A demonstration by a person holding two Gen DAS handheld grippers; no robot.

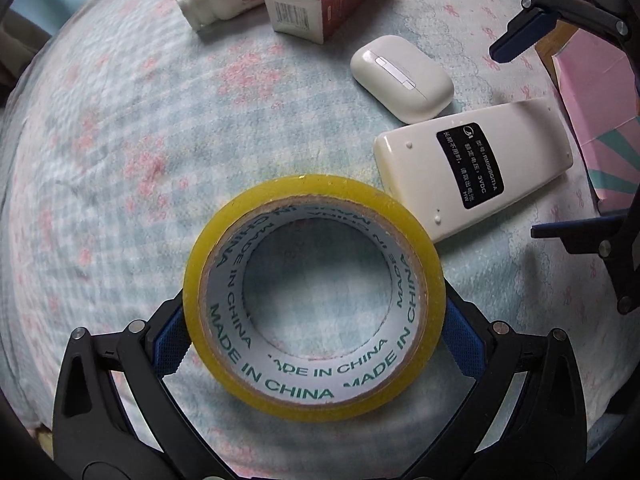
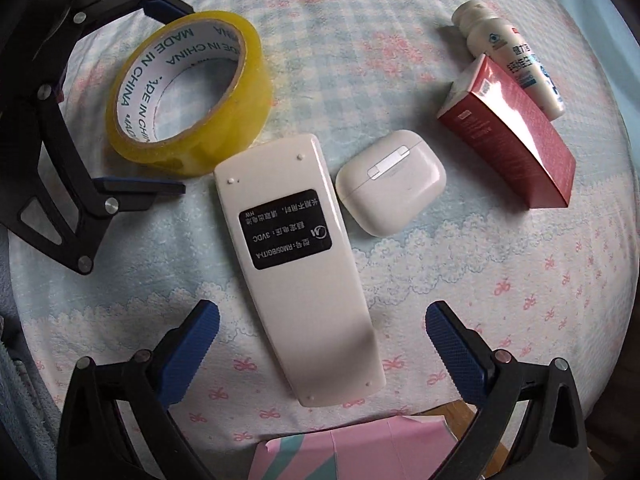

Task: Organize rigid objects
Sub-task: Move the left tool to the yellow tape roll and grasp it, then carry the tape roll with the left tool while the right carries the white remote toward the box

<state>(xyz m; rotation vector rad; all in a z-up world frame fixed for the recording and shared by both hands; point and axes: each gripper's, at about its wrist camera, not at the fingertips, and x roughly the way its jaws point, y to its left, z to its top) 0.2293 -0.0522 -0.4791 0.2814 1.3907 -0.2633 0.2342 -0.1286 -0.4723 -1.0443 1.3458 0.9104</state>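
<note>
Left gripper [image 1: 314, 340] jaws on both sides of yellow tape roll [image 1: 314, 300], touching it, roll flat on bed sheet [image 1: 120, 160]. Right gripper [image 2: 320, 344] jaws spread wide around white remote [image 2: 296, 264], not touching. Earbud case [image 2: 390, 198] at 3 o'clock of remote. Red box [image 2: 516, 140], white bottle [image 2: 508, 52] at 2 o'clock.

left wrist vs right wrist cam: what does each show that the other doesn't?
Only the left wrist view: the barcode end of the red box, and both left claw pads against the tape roll, one on each side.

Only the right wrist view: the remote's full length, lying between the open right claw fingers, untouched.

Both: tape roll, remote, white earbud case, red box, white bottle, the pink box and the patterned cloth underneath.
</note>
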